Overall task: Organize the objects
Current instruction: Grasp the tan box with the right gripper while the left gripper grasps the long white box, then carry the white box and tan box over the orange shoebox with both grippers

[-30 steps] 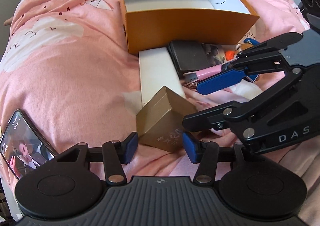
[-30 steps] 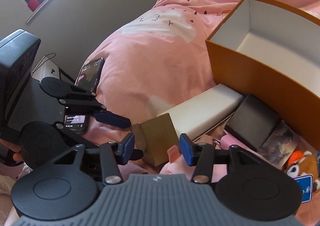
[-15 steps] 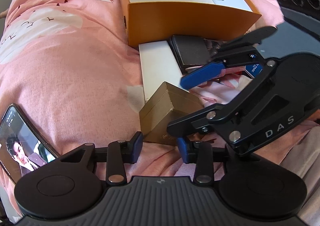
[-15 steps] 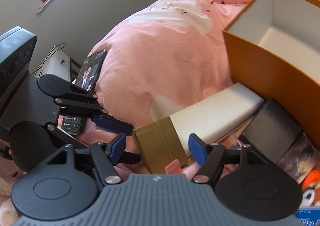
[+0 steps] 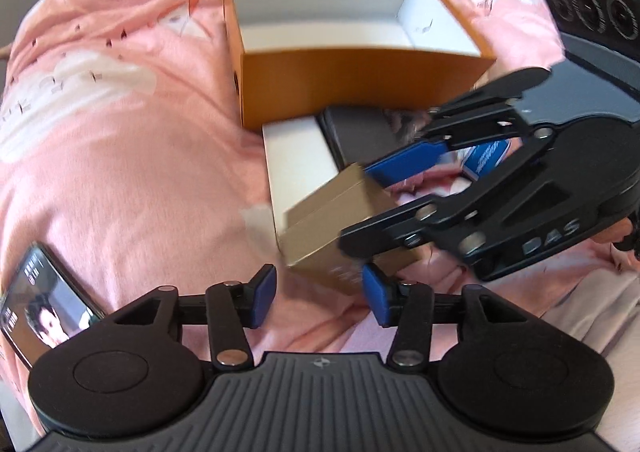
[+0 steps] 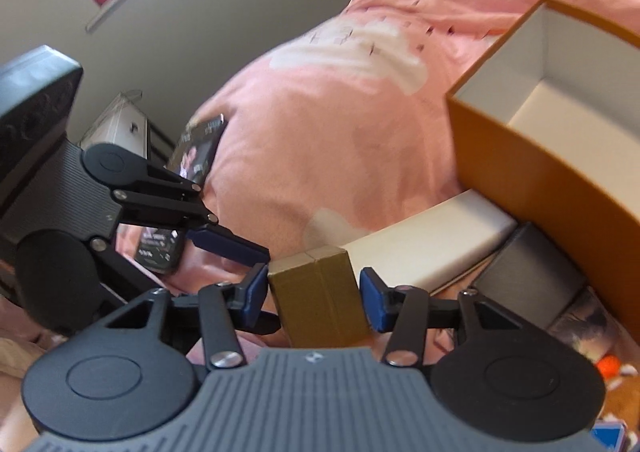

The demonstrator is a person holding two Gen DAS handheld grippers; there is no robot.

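Observation:
A small gold box point(image 5: 340, 220) lies on the pink bedding in front of an open orange box point(image 5: 360, 72) with a white inside. My right gripper point(image 6: 314, 298) has its jaws on either side of the gold box point(image 6: 320, 296), close to its sides; contact is not clear. It also shows in the left wrist view point(image 5: 360, 204). My left gripper point(image 5: 318, 296) is open and empty, just below the gold box. A long white box point(image 5: 296, 160) and a black wallet point(image 5: 360, 128) lie beside the orange box point(image 6: 560, 156).
A phone point(image 5: 40, 312) with a lit screen lies at the left on the pink duvet point(image 5: 120, 132). A blue card point(image 5: 486, 156) and a small orange plush toy point(image 6: 608, 366) lie at the right.
My right gripper has moved in over the gold box and narrowed its jaws around it. The gold box has shifted and tilted. The left gripper has pulled back slightly.

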